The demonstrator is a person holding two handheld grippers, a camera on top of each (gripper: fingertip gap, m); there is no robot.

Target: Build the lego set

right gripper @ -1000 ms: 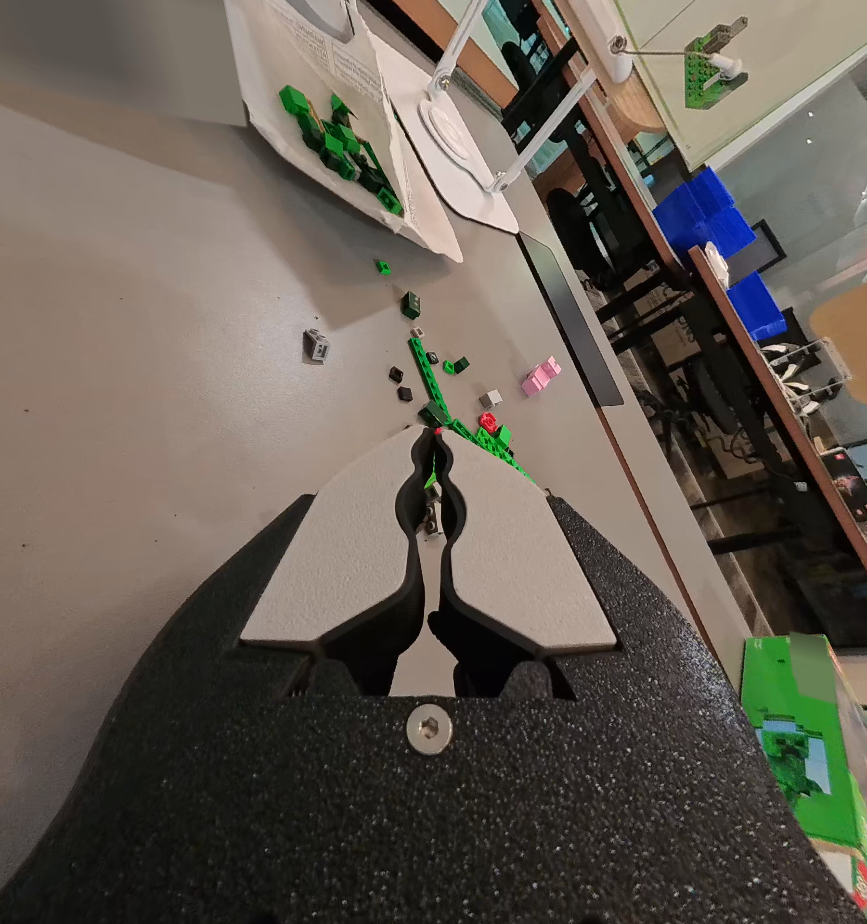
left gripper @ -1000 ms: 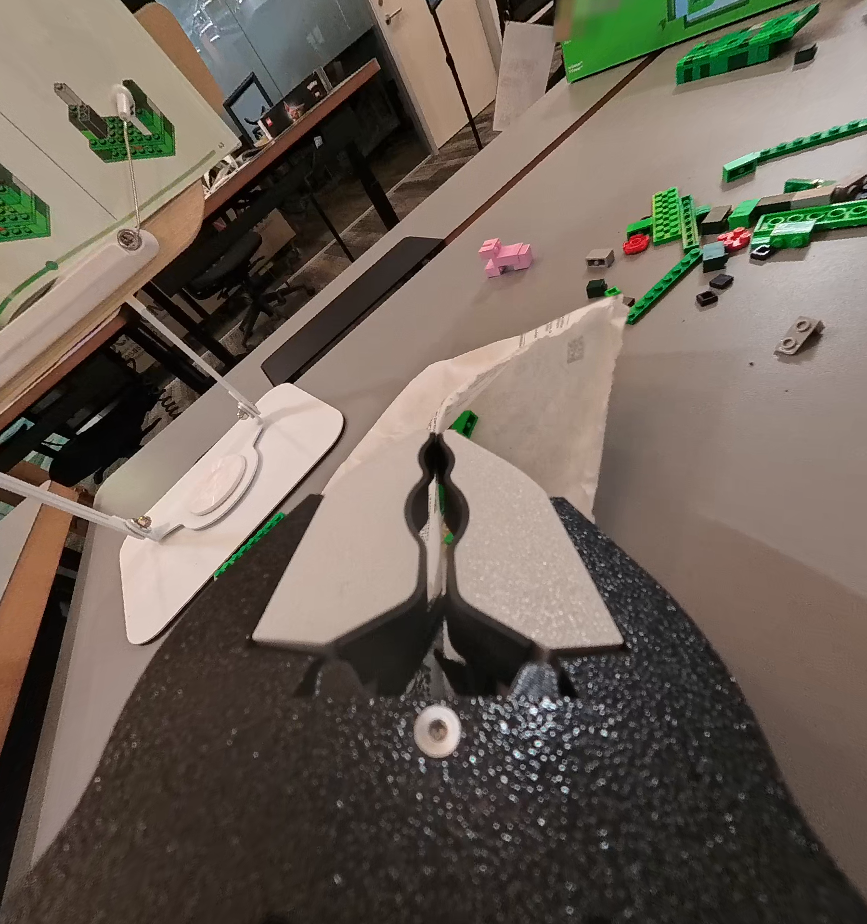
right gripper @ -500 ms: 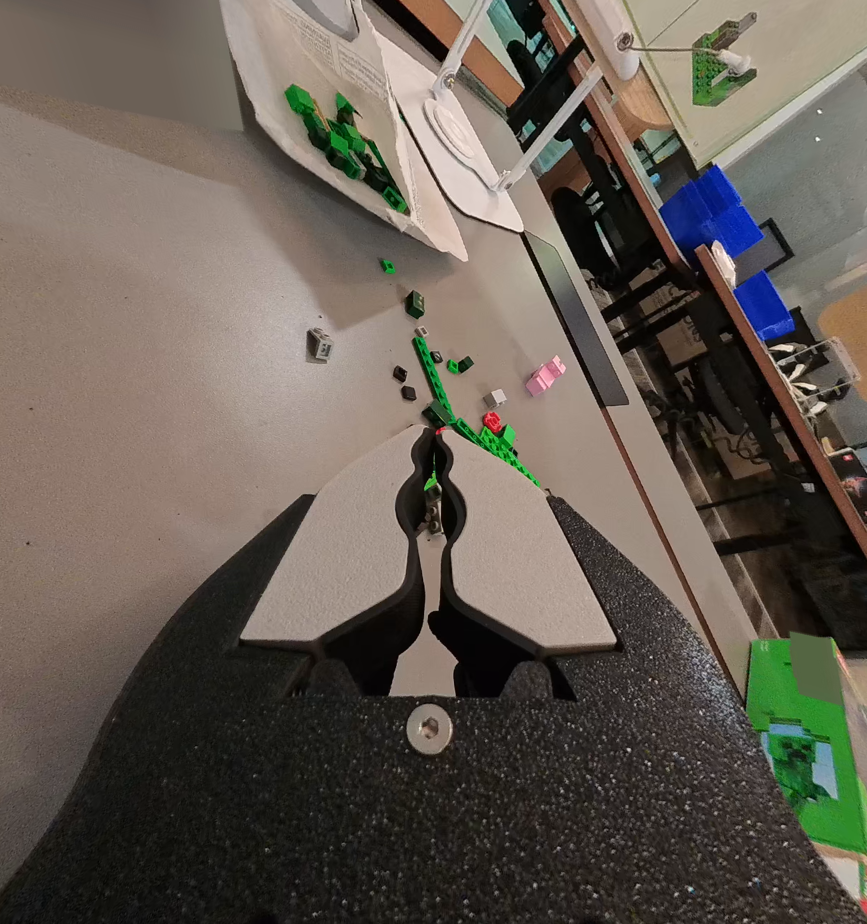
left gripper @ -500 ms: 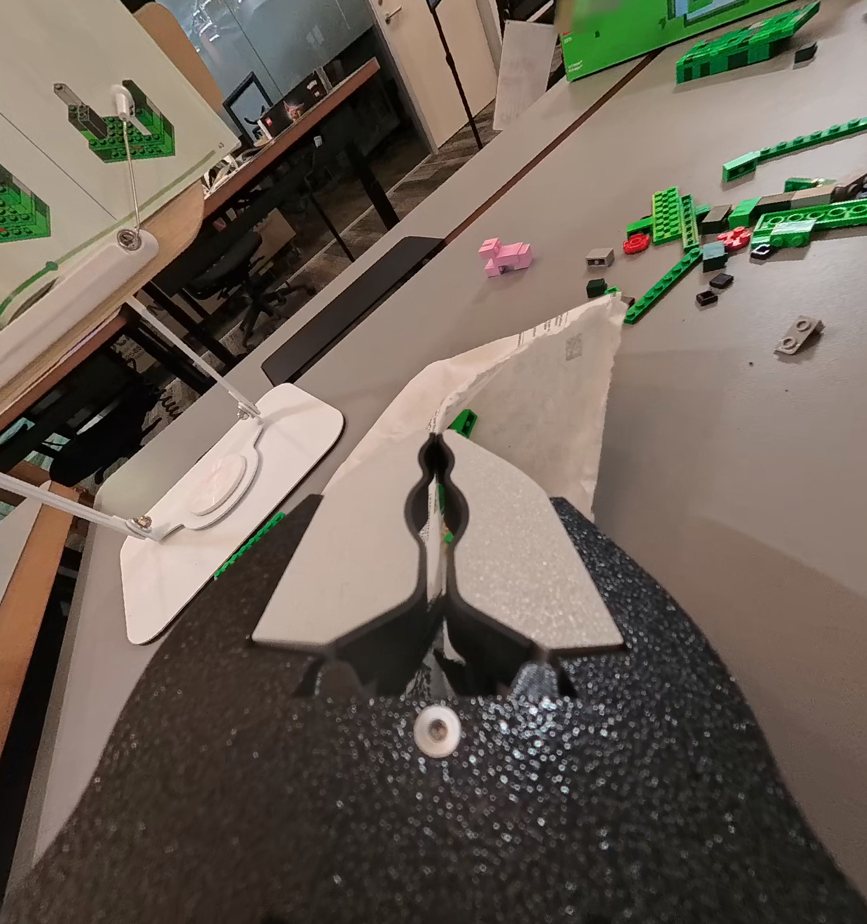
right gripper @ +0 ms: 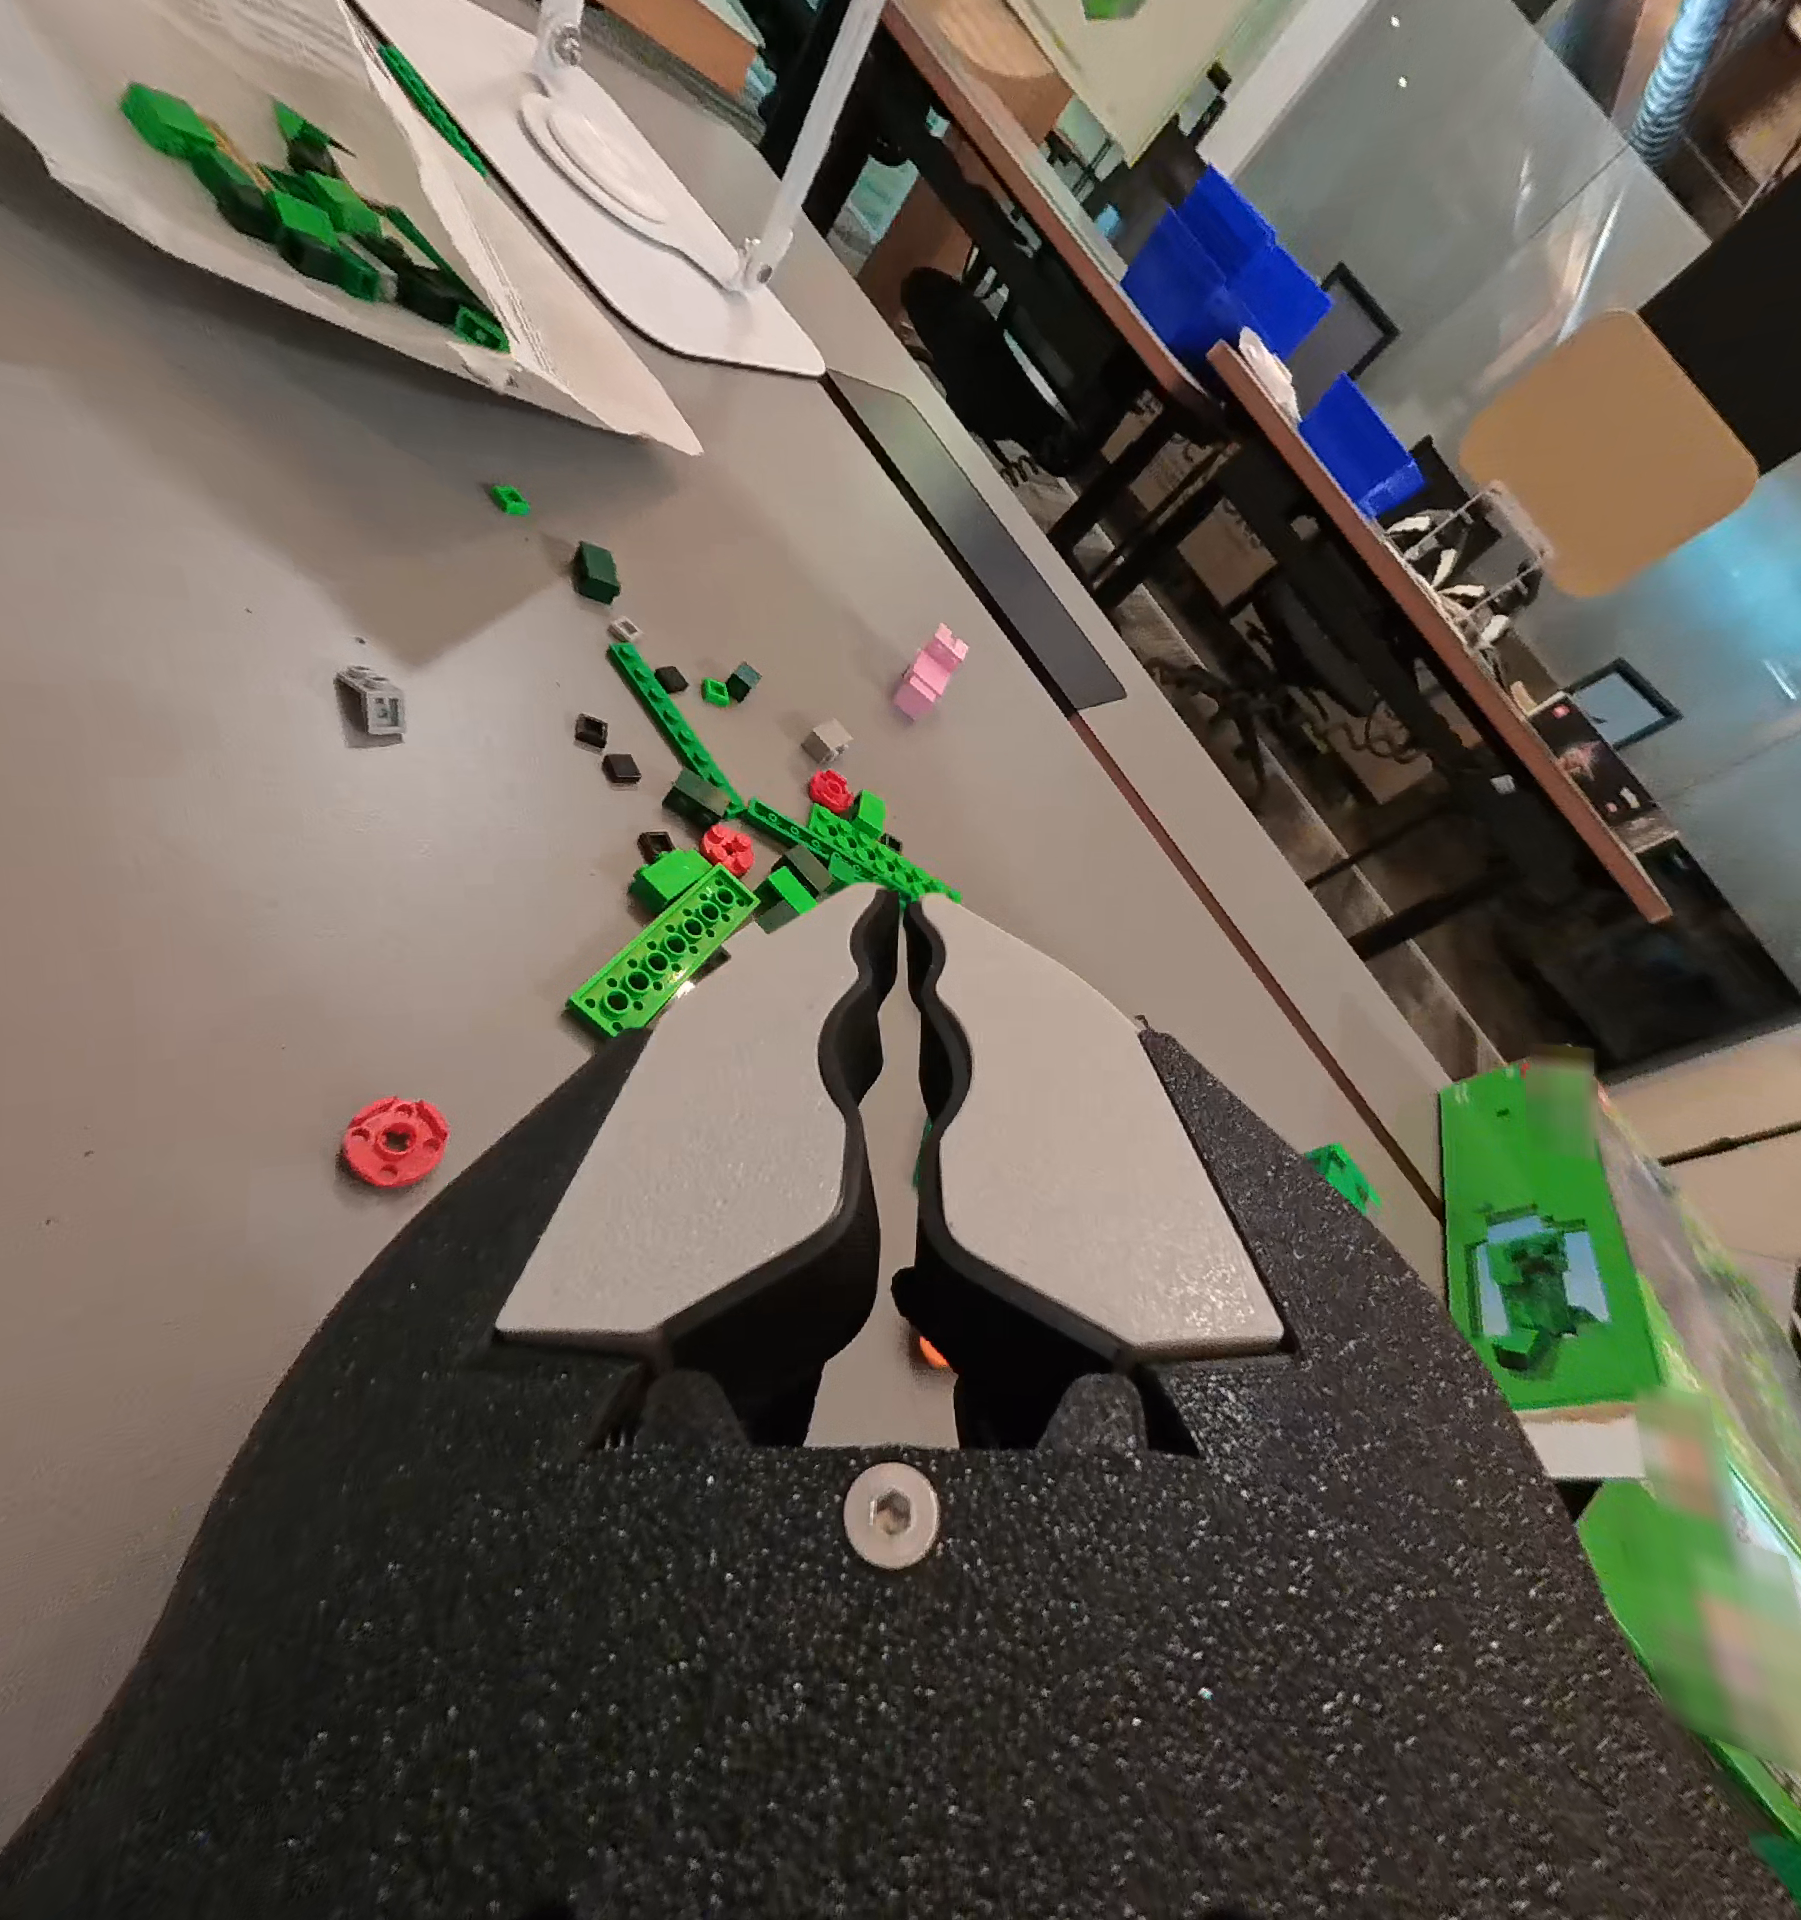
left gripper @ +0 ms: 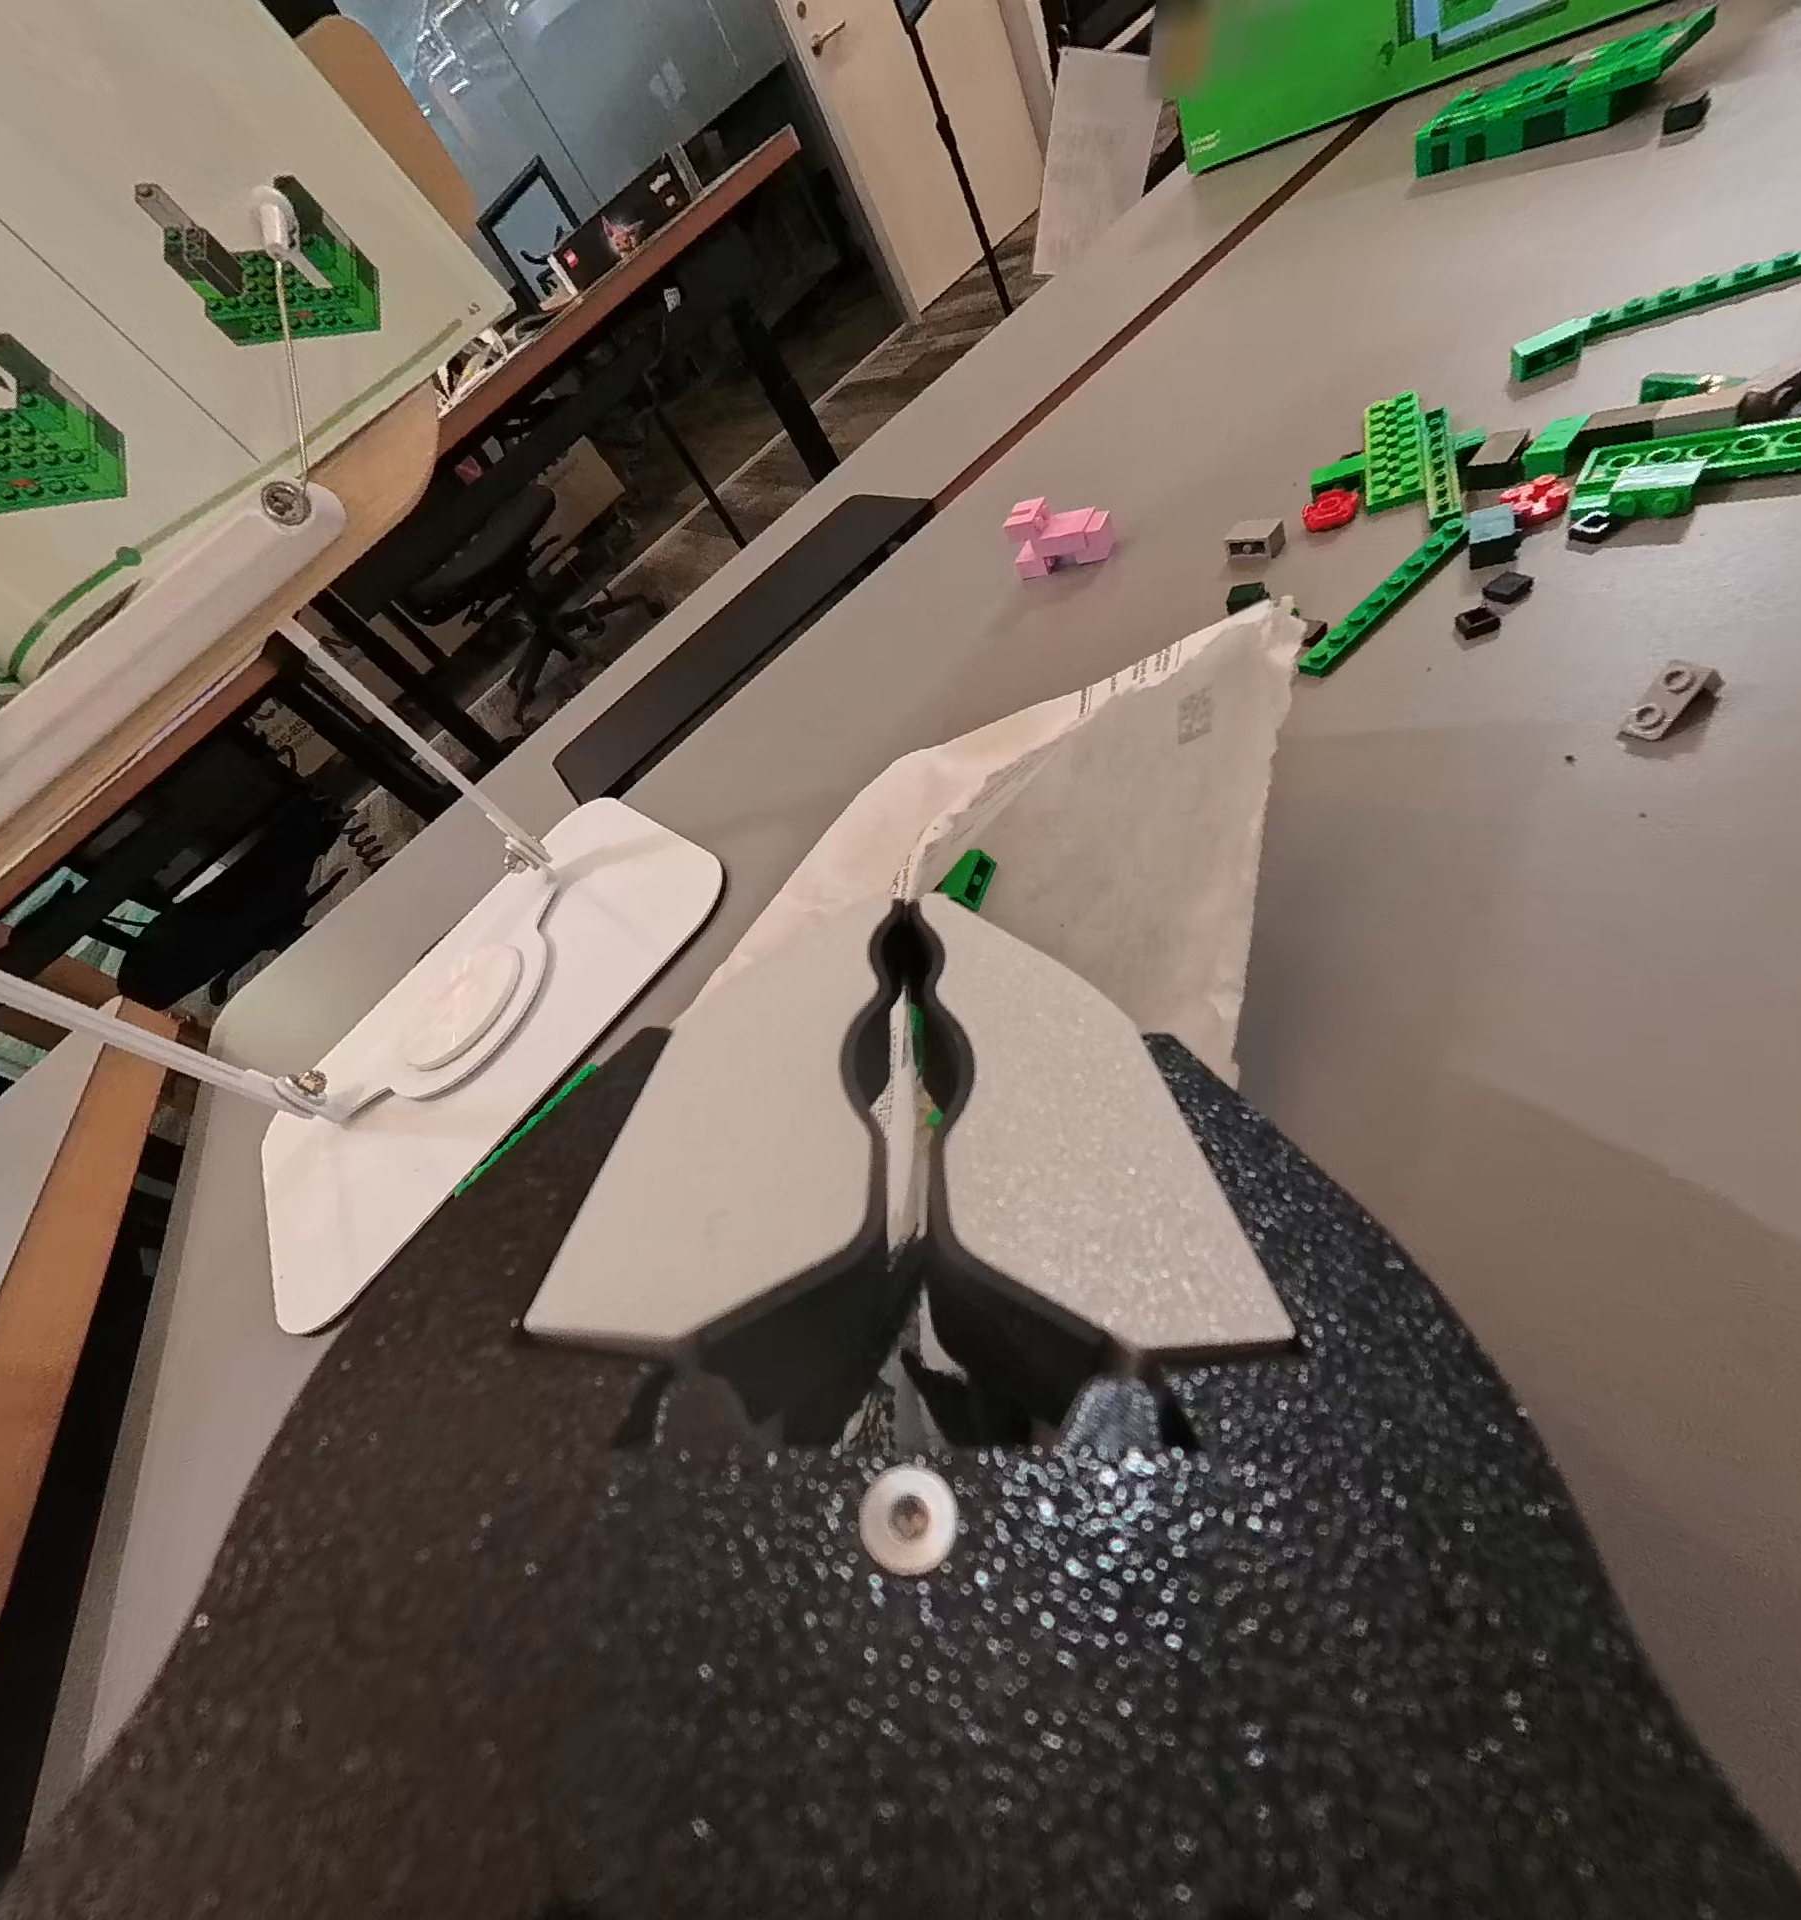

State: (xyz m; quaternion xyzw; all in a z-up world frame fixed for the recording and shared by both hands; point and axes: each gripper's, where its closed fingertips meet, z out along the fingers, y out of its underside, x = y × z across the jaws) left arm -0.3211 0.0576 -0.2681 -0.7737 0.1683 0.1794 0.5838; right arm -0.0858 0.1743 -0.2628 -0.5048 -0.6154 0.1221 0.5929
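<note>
My left gripper [left gripper: 906, 920] is shut on the edge of a white paper bag [left gripper: 1135, 831], which stands up from the grey table. The bag also shows in the right wrist view [right gripper: 563, 343], lying open with several green bricks [right gripper: 304, 223] in it. My right gripper [right gripper: 898, 906] is shut, with nothing clearly between the jaws, and sits just above a pile of loose green pieces [right gripper: 844, 847]. A green plate with holes [right gripper: 667, 961] lies left of its fingertips. A red round piece [right gripper: 394, 1140] lies farther left.
A pink pig figure [left gripper: 1060, 535], a grey plate [left gripper: 1665, 701] and a long green plate [left gripper: 1685, 307] lie scattered. A green built section [left gripper: 1561, 94] sits by the green box [right gripper: 1540, 1247]. The instruction booklet [left gripper: 148, 312] hangs on a white stand [left gripper: 480, 1039] at the table's edge. Some 25 cm of space lies between my two pairs of fingers. Left tips and right tips are each some 15 cm from the grey plate [left gripper: 1665, 701]. The right camera catches it too, in the right wrist view [right gripper: 368, 694].
The right gripper has drawn back towards the green box; the red round piece has come into view. The small piece seen between its jaws earlier no longer shows. The left gripper has not moved.
</note>
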